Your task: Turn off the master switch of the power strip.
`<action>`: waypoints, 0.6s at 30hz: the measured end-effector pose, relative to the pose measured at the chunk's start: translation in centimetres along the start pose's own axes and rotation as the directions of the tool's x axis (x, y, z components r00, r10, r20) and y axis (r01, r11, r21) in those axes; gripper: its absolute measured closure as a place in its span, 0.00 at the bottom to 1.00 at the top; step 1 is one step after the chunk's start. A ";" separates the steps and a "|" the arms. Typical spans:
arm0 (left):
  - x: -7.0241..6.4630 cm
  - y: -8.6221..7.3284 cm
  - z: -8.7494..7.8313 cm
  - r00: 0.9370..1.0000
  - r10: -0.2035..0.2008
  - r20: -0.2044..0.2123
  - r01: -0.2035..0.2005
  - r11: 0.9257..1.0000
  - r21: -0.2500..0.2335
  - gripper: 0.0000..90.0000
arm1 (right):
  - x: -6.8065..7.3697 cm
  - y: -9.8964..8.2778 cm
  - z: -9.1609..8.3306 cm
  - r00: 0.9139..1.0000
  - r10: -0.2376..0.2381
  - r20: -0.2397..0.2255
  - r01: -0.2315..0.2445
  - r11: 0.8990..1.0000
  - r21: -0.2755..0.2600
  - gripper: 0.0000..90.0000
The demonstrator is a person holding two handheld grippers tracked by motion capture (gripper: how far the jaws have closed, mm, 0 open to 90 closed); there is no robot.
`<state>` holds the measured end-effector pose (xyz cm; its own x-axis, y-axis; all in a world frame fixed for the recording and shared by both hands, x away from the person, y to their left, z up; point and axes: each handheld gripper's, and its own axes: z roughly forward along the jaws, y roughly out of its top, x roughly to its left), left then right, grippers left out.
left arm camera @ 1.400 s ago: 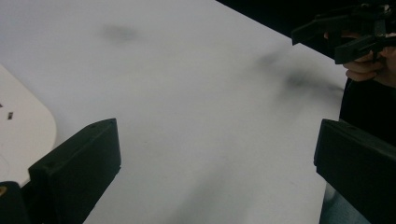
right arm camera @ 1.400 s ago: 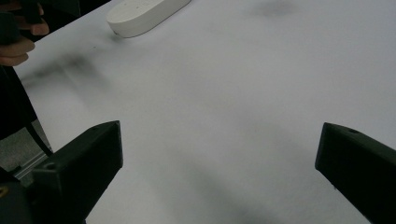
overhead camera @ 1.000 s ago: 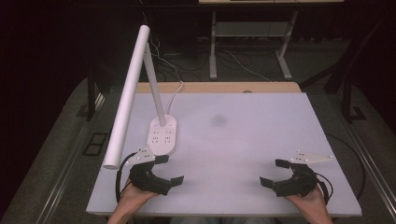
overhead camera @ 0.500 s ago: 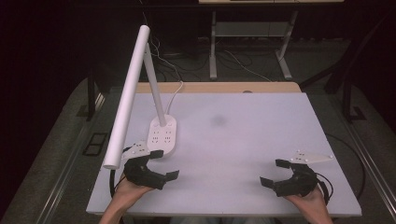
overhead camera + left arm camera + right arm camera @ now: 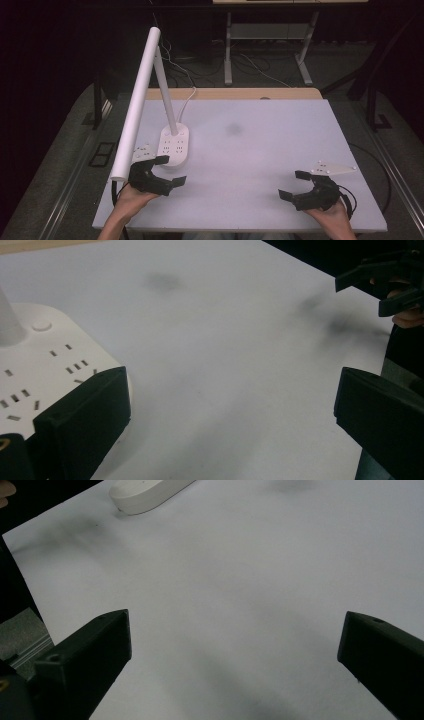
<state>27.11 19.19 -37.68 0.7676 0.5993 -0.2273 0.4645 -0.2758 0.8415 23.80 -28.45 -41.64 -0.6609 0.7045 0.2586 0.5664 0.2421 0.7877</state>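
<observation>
Lamp stands far-left on the desk, its socket base just beyond my left claw, jaws wide. Step: approach to the base; next, ease one jaw alongside it. Right claw rests wide, near-right, well apart. Since half a second ago, left claw has crept toward the base; right unchanged.

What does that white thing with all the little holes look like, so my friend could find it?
Start at the big white table and go to its left side, where a tall white lamp leans over. The lamp's stem rises from a flat oval base, just ahead of the left hand-held gripper. It alone has rows of small socket slots on top.
</observation>
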 end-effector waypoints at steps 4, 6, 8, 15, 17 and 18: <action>0.4 0.4 -0.2 1.000 -0.010 -0.014 0.010 1.000 0.001 0.01 | 0.0 0.0 0.0 1.000 0.001 0.001 -0.001 1.000 0.000 0.00; 0.5 0.5 -0.2 1.000 -0.007 -0.014 0.007 1.000 0.006 0.01 | 0.0 0.0 0.0 1.000 0.002 0.001 -0.002 1.000 0.000 0.00; 0.8 0.7 -0.2 1.000 -0.007 -0.021 0.007 1.000 0.011 0.01 | 0.0 0.0 0.0 1.000 0.001 0.001 -0.001 1.000 0.001 0.00; 1.3 1.2 -0.3 1.000 -0.007 -0.030 0.007 1.000 0.021 0.01 | -0.1 0.0 0.0 1.000 0.002 0.002 -0.002 1.000 0.003 0.00; 1.6 1.4 -0.3 1.000 -0.002 -0.031 0.003 1.000 0.029 0.01 | -0.1 0.0 0.0 1.000 0.004 0.000 -0.004 1.000 0.005 0.00; 1.7 1.5 -0.3 0.999 -0.008 -0.035 0.009 1.000 0.030 0.01 | -0.1 -0.1 0.0 1.000 0.003 0.001 -0.003 1.000 0.005 0.00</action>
<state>29.04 20.03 -36.62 0.7480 0.6274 -0.2163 0.4844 -0.2933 0.8242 23.79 -28.53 -41.67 -0.6589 0.7056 0.2607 0.5710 0.2435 0.7840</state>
